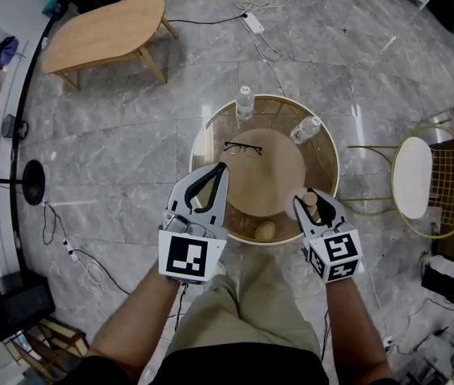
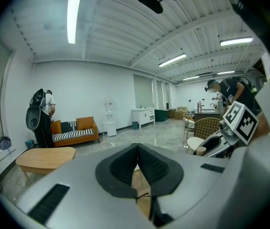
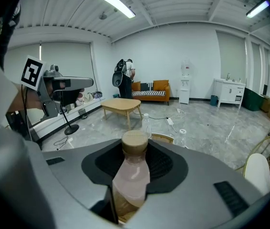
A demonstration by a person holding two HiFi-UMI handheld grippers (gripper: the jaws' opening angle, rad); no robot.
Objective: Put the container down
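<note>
Gripping the clear tan-capped bottle [image 3: 134,168] cap-forward, the right claw [image 1: 311,205] hovers above the near edge of the round tan tabletop [image 1: 263,175]; left claw [image 1: 221,168] closed, empty.

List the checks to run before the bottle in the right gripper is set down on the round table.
1. Grip: right gripper shut on the capped bottle: ok.
2. Other hand: left gripper shut, empty, off to the side: ok.
3. Landing spot: bare wood on the table ahead of the right gripper: ok.
4. Clutter: glasses lie farther in, apart from that spot: ok.
5. Far rim: two clear bottles out of the way: ok.
6. Near edge: pale round thing, what it is: cannot tell.
</note>
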